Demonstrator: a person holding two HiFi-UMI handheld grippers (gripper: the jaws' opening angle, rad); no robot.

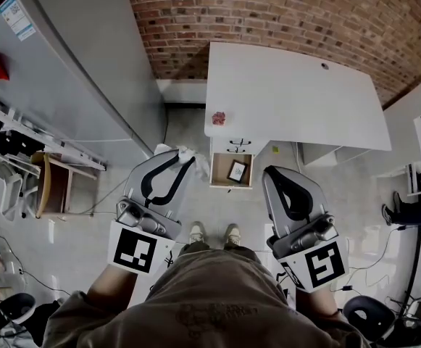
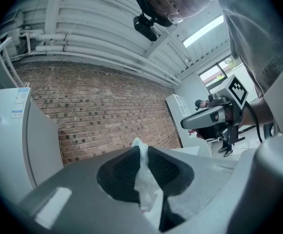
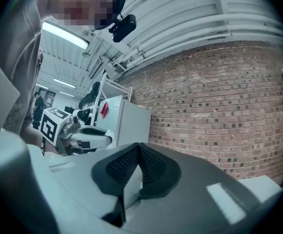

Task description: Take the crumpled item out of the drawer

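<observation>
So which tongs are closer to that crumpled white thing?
Left. The left tongs grip the crumpled white thing; the right tongs are off to its right, shut and empty.

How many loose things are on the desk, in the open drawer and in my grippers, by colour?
white crumpled item, pinched in the left gripper: 1
red item on the desk: 1
dark-framed card in the drawer: 1
total: 3

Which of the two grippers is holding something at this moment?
The left gripper: its jaws are closed on a crumpled white item. The right gripper has its jaws together with nothing between them.
</observation>
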